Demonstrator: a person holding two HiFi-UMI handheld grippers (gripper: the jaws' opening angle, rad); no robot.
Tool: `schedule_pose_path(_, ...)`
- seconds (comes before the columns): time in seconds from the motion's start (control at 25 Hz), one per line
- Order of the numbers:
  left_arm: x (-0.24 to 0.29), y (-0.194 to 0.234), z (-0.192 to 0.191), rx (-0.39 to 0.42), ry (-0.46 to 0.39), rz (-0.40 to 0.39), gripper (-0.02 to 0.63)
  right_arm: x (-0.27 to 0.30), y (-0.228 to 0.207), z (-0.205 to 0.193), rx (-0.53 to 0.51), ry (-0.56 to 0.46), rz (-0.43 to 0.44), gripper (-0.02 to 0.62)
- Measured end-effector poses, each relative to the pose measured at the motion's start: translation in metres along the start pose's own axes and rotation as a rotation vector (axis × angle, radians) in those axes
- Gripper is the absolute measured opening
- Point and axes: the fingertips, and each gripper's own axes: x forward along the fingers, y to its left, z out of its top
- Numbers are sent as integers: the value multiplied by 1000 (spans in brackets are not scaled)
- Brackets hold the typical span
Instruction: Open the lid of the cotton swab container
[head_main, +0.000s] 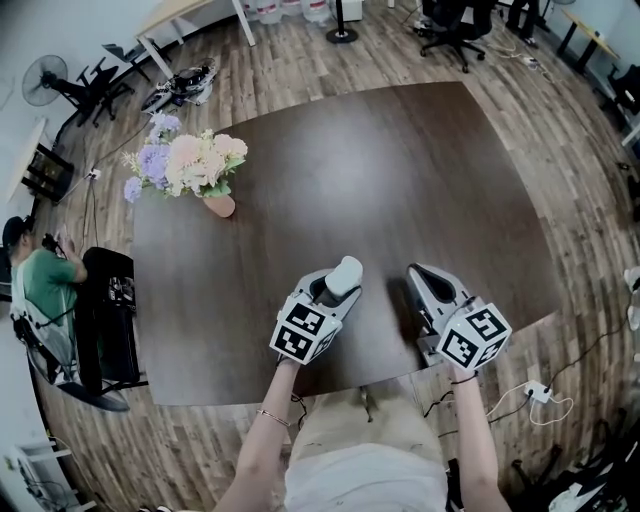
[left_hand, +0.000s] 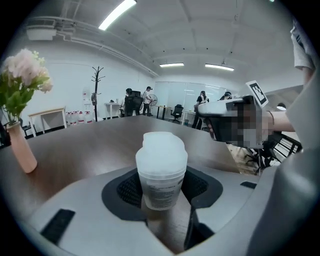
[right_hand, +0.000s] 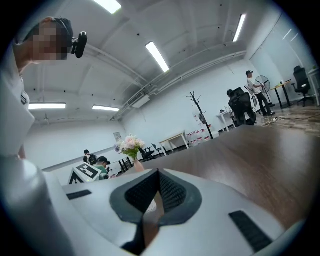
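A small translucent white cotton swab container (head_main: 343, 277) (left_hand: 161, 170) stands upright on the dark brown table (head_main: 380, 160) near its front edge, its domed lid closed on top. My left gripper (head_main: 338, 288) (left_hand: 161, 189) has its black pads against both sides of the container's body, below the lid. My right gripper (head_main: 416, 274) (right_hand: 159, 176) lies a short way to the right of the container, jaws shut together with nothing between them. It also shows in the left gripper view as the right gripper (left_hand: 225, 114), held beside the container.
A vase of pink and purple flowers (head_main: 185, 165) (left_hand: 20, 75) (right_hand: 131, 145) stands at the table's far left. Off the left edge are a seated person (head_main: 40, 285), a black cart (head_main: 108, 320) and a floor fan (head_main: 45, 80). Cables lie on the floor at the right (head_main: 540, 395).
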Motion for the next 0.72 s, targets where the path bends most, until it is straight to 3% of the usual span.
schedule_pose_path(0.2,-26,-11,31,12,-28,-90,216,9,19,20,-24,-12,95,21)
schedule_pose_path(0.48,-64,-35,65,39,-53,-227,216,10,62,55,-71,-1,315,21)
schedule_pose_path(0.72,-90,-55,88,72,-62,-298,216,1,103,87,-66,26,535,26)
